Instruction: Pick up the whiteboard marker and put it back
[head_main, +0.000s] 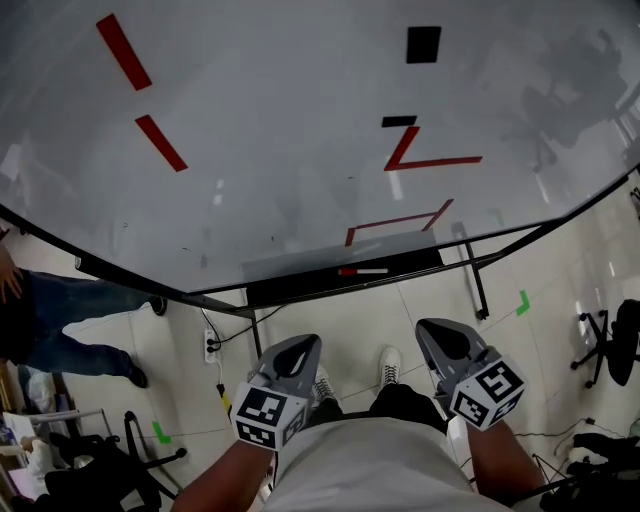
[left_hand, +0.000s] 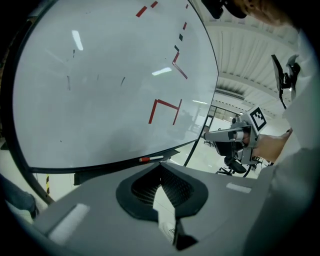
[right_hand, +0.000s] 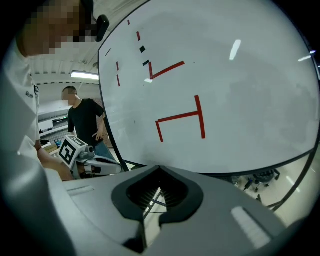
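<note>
**Both grippers empty, marker on the board's ledge**

The left gripper (head_main: 303, 348) and right gripper (head_main: 432, 330) are each pressed nearly closed, with only a thin slit between the jaws and nothing held. Both hang below the large white whiteboard with red lines (head_main: 290, 150). The red-capped white marker (head_main: 362, 271) lies on the dark tray (head_main: 300, 287) along the whiteboard's lower edge, well apart from both grippers.

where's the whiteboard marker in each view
Head view: whiteboard marker lies on the tray, below centre, under the red bracket.
Left gripper view: whiteboard marker at centre, below the red bracket.
Right gripper view: not in it; red bracket at centre.
</note>
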